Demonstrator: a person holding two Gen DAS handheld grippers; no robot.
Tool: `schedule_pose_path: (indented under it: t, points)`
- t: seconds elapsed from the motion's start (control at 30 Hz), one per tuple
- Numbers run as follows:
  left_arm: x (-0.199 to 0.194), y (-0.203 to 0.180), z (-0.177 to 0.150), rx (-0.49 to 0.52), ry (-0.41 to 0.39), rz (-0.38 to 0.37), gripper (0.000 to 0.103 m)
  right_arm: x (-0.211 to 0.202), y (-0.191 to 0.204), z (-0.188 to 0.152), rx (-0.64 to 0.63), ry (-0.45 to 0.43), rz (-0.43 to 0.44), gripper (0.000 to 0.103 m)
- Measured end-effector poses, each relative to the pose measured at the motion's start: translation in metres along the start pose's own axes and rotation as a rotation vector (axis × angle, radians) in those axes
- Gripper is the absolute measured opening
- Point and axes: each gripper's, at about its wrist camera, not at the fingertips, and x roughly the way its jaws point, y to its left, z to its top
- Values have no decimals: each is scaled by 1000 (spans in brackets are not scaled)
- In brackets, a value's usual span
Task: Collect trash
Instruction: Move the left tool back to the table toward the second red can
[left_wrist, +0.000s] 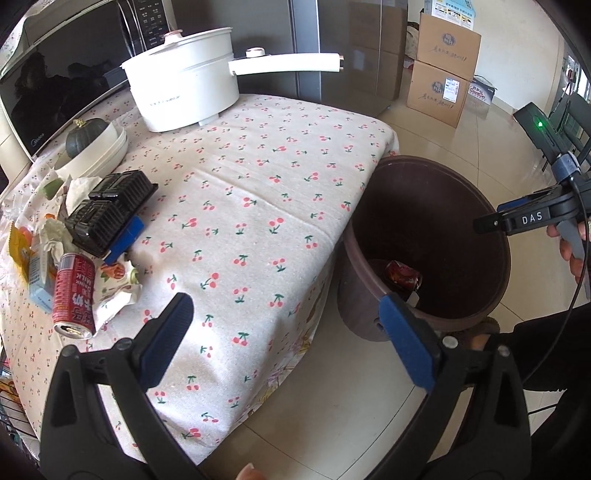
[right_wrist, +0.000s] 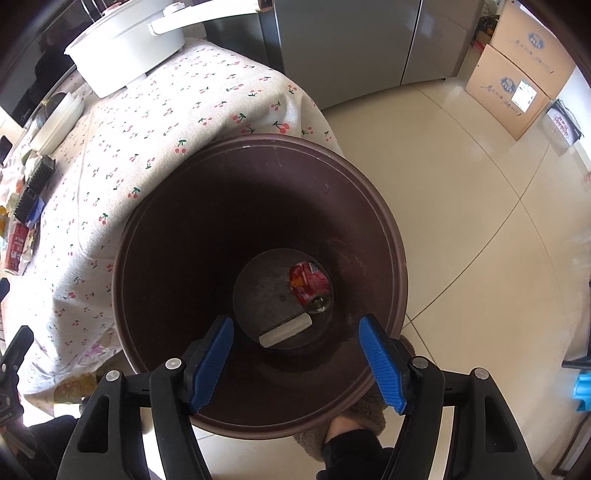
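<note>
A dark brown bin (left_wrist: 436, 164) stands on the floor against the cherry-print table (left_wrist: 258, 177). On its bottom lie a red wrapper (right_wrist: 308, 282) and a white stick-like piece (right_wrist: 284, 330). My right gripper (right_wrist: 295, 321) hangs open over the bin's mouth (right_wrist: 258, 140), nothing between its blue pads. Trash is heaped at the table's left edge: a red milk can (left_wrist: 72, 291), black plastic trays (left_wrist: 110, 210), crumpled paper (left_wrist: 55, 232), a light blue carton (left_wrist: 38, 280). My left gripper (left_wrist: 286, 301) is wide open and empty above the table's near edge, right of that heap.
A white pot with a long handle (left_wrist: 184, 77), a microwave (left_wrist: 55, 85) and a squash in white bowls (left_wrist: 86, 136) stand at the table's back. Cardboard boxes (left_wrist: 443, 74) and a steel fridge (left_wrist: 332, 48) line the far floor. A slippered foot (right_wrist: 354, 424) rests beside the bin.
</note>
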Motion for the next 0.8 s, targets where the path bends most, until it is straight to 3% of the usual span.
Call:
schedule_pose_path:
  t: [0.23, 0.8]
  points:
    - [-9, 24, -9, -45, 4, 21, 101, -8, 15, 5, -6, -21, 10, 84]
    - [-24, 127, -27, -271, 41, 82, 102, -26, 97, 25, -126, -67, 72, 85]
